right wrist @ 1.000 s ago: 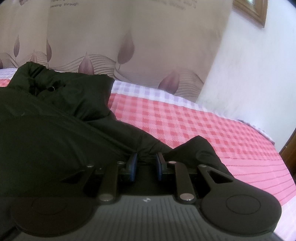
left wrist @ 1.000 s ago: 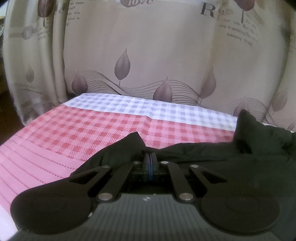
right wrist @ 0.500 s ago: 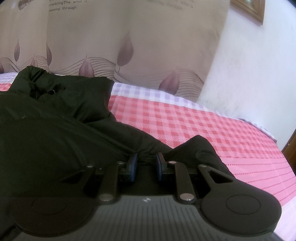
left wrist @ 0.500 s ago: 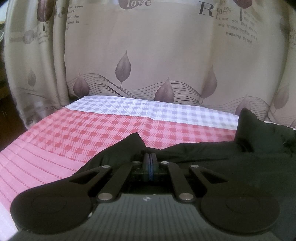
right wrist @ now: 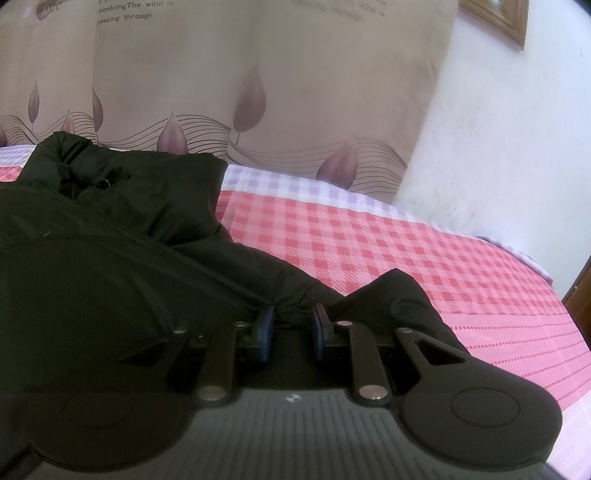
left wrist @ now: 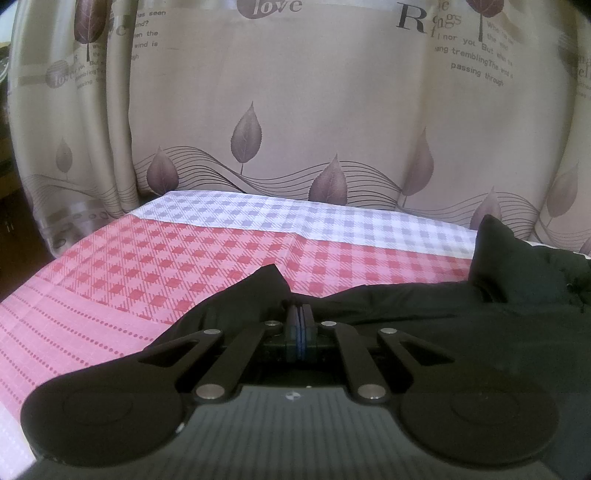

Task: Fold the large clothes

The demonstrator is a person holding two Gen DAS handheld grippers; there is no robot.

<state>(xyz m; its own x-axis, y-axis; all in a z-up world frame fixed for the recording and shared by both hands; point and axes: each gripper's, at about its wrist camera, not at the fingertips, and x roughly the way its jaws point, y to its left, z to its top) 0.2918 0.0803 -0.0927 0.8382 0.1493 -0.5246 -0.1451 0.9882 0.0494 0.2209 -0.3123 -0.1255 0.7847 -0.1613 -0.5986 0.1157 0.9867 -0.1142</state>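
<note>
A large black jacket (left wrist: 461,325) lies spread on a bed with a red and pink checked sheet (left wrist: 147,277). My left gripper (left wrist: 300,308) is shut, its blue pads pressed together on a thin edge of the jacket, and a corner of fabric peaks up just left of the tips. In the right wrist view the jacket (right wrist: 110,277) fills the left side, its collar (right wrist: 85,173) at the far end. My right gripper (right wrist: 293,317) is shut on a bunched fold of the jacket, with another flap of fabric humped to its right.
A beige curtain (left wrist: 295,110) printed with leaves and words hangs behind the bed's far edge. A white wall (right wrist: 498,147) with a framed picture (right wrist: 495,18) stands on the right. Bare sheet (right wrist: 406,251) stretches to the right of the jacket.
</note>
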